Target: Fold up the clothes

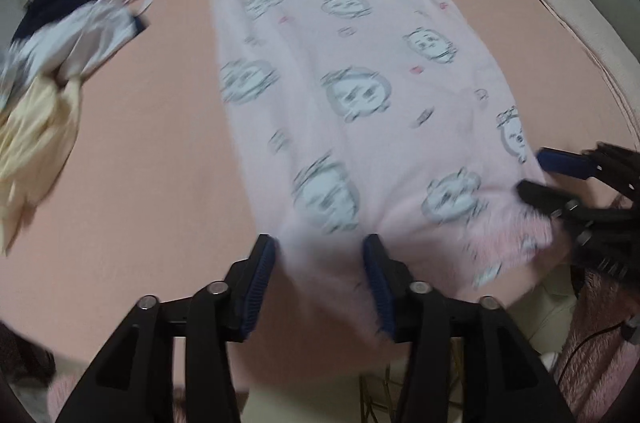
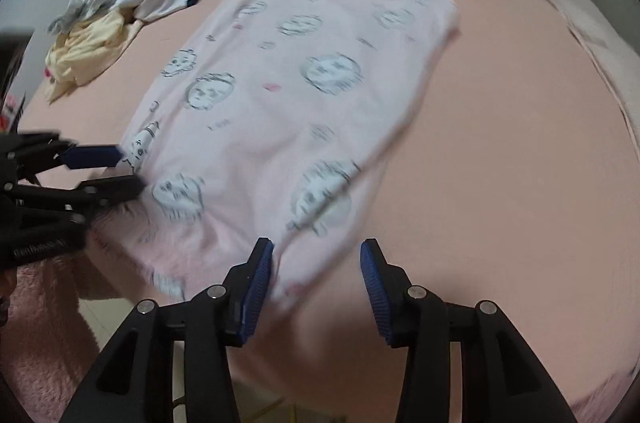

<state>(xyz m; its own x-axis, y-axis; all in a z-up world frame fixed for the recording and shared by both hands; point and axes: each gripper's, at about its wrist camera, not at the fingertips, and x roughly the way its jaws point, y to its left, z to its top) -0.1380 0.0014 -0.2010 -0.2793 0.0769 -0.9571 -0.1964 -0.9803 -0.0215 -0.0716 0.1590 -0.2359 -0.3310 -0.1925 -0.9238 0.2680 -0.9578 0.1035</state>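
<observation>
Now the pink garment (image 1: 352, 95) (blurred) lies between both open tools' fingers.

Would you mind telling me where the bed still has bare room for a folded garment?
Bare sheet lies right of the pink printed garment, out to the bed edge, plus a strip between it and the clothes pile. The far-left corner with that pile is crowded.

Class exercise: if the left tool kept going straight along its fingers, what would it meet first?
Probably the pink printed garment: its near edge already lies between the open left tool fingers, though depth is unclear.
</observation>
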